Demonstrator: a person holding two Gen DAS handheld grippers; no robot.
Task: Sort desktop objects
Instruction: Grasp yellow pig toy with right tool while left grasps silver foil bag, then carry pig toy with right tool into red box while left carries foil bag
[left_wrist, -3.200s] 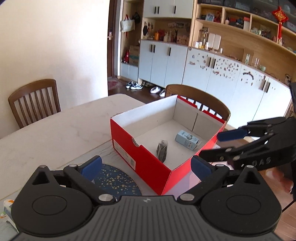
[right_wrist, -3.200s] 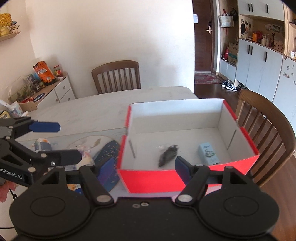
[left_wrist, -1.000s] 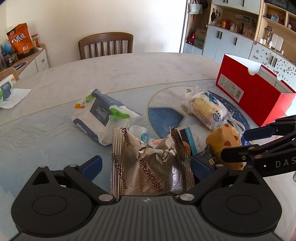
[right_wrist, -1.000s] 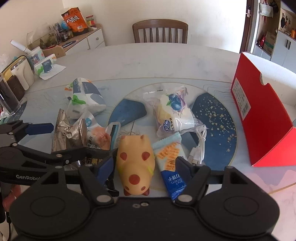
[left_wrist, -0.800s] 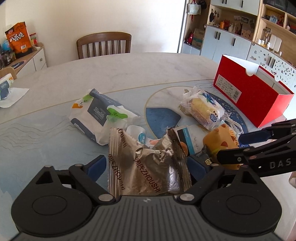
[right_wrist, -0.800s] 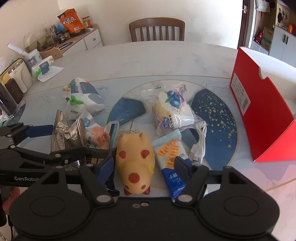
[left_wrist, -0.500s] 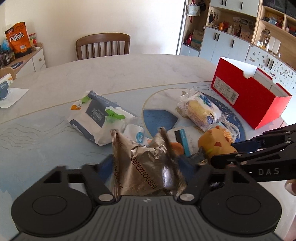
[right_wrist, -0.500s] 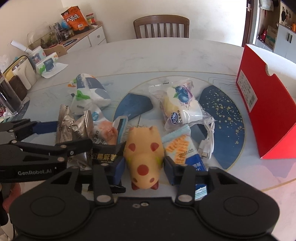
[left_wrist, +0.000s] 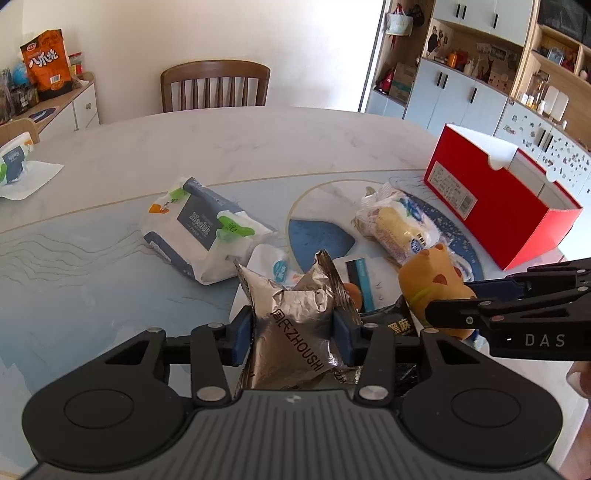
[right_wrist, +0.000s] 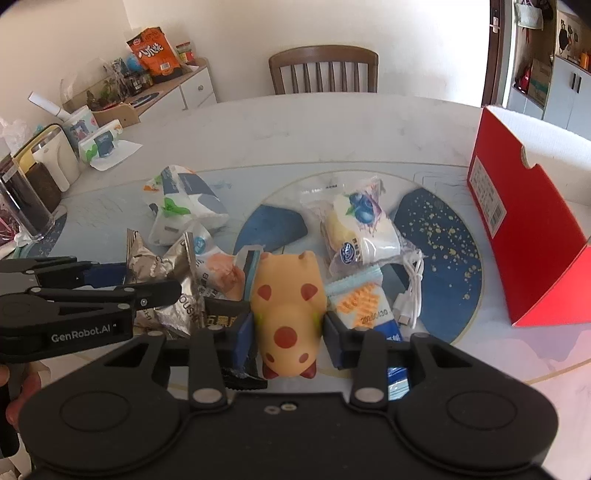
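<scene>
Two grabs at once: each gripper takes one item from the pile, so a single trip should carry both to the box.
Foil packet (left_wrist: 291, 325): crumpled silver snack bag with dark lettering, standing up from the clutter; the left gripper (left_wrist: 293, 334) has its jaws closing, blue pads pressed into its puffed sides.
Pig toy (right_wrist: 286, 310): soft tan figure with red-brown spots and small ears, lying among the packets; the right gripper (right_wrist: 288, 334) has its jaws closing, pads against its flanks at the narrowest part, likely the steadiest hold.
Pile around them: black sachet (right_wrist: 221, 317), orange-and-blue wafer pack (right_wrist: 369, 310), blueberry bun bag (right_wrist: 360, 229), white cable (right_wrist: 410, 295), wipes pack (left_wrist: 207, 229), all close together on the bench (left_wrist: 258, 147).
Red box (left_wrist: 495, 206): open-topped, at the bench's right edge, well apart from the pile; probably the drop-off.
</scene>
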